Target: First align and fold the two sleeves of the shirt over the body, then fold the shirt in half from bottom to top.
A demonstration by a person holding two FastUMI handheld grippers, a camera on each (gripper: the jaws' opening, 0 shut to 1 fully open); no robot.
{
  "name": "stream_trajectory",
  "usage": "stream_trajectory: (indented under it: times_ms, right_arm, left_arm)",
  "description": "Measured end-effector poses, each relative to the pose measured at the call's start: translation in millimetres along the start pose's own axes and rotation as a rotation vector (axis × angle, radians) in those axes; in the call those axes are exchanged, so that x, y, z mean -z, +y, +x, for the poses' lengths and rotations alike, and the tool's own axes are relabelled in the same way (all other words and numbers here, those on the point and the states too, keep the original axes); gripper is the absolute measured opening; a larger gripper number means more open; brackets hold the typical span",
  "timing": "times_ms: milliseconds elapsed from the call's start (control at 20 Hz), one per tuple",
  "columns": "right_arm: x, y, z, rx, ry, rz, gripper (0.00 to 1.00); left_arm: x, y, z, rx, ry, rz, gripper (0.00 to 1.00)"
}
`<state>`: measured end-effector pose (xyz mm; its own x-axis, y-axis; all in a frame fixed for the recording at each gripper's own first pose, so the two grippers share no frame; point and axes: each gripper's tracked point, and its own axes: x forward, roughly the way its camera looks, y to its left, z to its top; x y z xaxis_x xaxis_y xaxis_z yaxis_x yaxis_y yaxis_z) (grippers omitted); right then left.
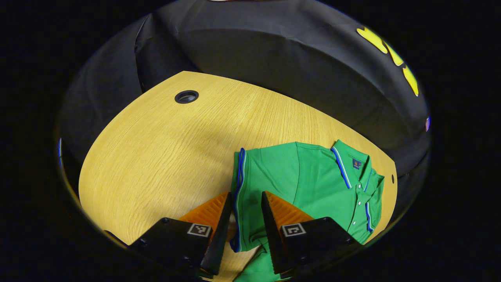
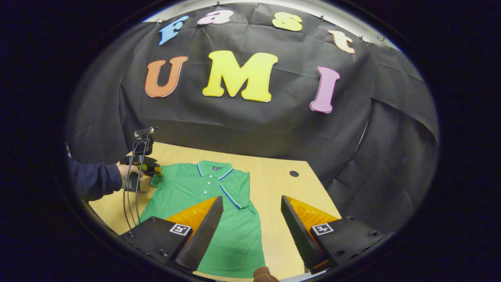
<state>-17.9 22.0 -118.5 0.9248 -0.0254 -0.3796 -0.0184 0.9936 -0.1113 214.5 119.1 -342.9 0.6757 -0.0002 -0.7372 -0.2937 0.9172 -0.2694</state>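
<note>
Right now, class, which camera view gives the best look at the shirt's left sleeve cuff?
The left gripper view: the striped sleeve cuff lies close up between the left gripper fingers. In the right gripper view that cuff is small and far off, beside the left gripper.

Both views are sharp and evenly lit from overhead. The wooden table [image 1: 156,156] glows bright, with a soft broad shadow across its middle toward 12 o'clock. The black cloth wall [image 2: 250,125] stays dim, creases faintly catching light. Fisheye bending curves the table edges strongly toward 3 and 9 o'clock.
</note>
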Motion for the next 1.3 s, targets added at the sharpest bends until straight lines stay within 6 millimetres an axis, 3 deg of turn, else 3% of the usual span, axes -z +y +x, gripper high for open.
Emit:
stream_trajectory:
  times_ms: [100, 200, 400, 550, 750, 1050, 1300]
  right_arm:
    - [3.0, 3.7, 1.7, -0.004, 0.01, 0.001, 0.95]
    - [6.9, 6.7, 5.2, -0.011, 0.019, 0.003, 0.95]
    - [11.9, 8.9, 5.5, -0.017, 0.03, 0.017, 0.95]
    - [14.5, 7.7, 7.7, -0.016, 0.03, 0.026, 0.95]
    - [16.2, 3.8, 9.9, -0.012, 0.028, 0.046, 0.94]
    - [24.5, -5.9, 12.6, -0.003, 0.042, 0.091, 0.96]
    - [36.7, -15.4, 14.4, 0.014, 0.061, 0.097, 0.95]
  left_arm:
    - [2.0, 3.2, 3.8, -0.03, 0.004, 0.007, 0.36]
    - [2.7, 4.4, 2.0, -0.041, 0.012, 0.021, 0.21]
    - [3.1, 6.1, 2.0, -0.052, 0.038, 0.084, 0.09]
    - [0.6, 7.4, -2.0, -0.057, 0.049, 0.13, 0.06]
    - [-22.1, -7.9, -19.7, -0.05, -0.017, 0.217, 0.04]
    - [-31.2, -55.5, -38.8, -0.006, -0.063, 0.371, 0.04]
    - [-14.8, -97.0, -40.9, 0.035, -0.062, 0.497, 0.04]
